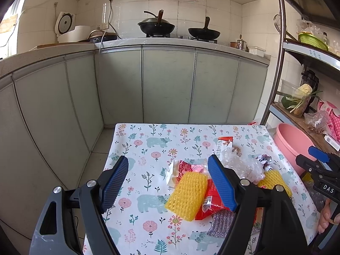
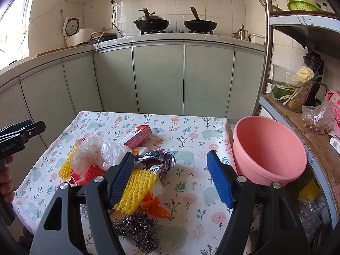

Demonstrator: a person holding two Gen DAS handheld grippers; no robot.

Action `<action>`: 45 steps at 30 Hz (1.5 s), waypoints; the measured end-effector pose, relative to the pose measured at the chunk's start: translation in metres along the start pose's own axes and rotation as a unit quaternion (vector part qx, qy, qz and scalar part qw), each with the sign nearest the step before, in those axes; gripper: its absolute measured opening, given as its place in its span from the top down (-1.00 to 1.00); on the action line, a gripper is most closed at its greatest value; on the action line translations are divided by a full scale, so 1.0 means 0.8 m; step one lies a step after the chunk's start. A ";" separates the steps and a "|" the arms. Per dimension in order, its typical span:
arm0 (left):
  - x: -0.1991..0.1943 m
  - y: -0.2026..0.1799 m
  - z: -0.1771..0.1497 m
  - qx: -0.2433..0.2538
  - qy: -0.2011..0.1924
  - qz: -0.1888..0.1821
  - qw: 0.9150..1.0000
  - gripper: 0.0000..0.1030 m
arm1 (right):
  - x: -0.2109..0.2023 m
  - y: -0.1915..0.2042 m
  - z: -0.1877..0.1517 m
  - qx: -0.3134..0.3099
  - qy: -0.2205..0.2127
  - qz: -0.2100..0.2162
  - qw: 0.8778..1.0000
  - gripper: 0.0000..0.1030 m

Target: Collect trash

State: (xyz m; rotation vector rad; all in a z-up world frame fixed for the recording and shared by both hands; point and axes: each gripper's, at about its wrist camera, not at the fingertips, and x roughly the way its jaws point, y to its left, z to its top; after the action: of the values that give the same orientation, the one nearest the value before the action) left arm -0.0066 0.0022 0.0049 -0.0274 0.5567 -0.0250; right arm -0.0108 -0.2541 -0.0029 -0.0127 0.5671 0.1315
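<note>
Both the left gripper [image 1: 170, 182] and right gripper [image 2: 172, 176] hover spread wide, empty, over the trash [image 2: 136, 182] beside the pink bin [image 2: 269, 148].

A printed cloth covered the table [image 2: 191, 127]; the pink basin [image 2: 267, 148] was smooth plastic, the yellow netting [image 2: 136, 189] foam, the scourer [image 2: 138, 229] wiry metal.

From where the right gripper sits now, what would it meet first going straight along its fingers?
Probably bare tablecloth: nothing lies between the open fingers of the right gripper. The foil wrapper sits just to the left and the pink basin to the right. Depth is uncertain.
</note>
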 end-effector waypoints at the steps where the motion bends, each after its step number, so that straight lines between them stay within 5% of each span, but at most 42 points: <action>1: 0.000 0.000 0.000 0.000 0.000 -0.001 1.000 -0.47 | 0.000 0.000 0.000 0.001 0.000 0.000 1.000 -0.38; 13: 0.000 0.004 -0.007 0.010 0.007 -0.019 1.000 -0.49 | -0.003 -0.002 -0.001 0.002 -0.002 0.001 1.000 -0.38; 28: 0.029 -0.012 -0.030 0.033 0.067 -0.067 0.995 -0.49 | -0.002 -0.003 -0.012 0.003 0.028 0.040 0.999 -0.38; 45: 0.086 -0.019 -0.058 0.027 0.143 -0.110 0.983 0.18 | 0.004 0.003 -0.024 0.005 0.065 0.116 0.991 -0.38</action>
State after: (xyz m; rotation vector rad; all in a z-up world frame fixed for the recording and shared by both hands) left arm 0.0269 -0.0162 -0.0700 -0.0332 0.8376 -0.2624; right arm -0.0189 -0.2525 -0.0207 0.0539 0.6986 0.3556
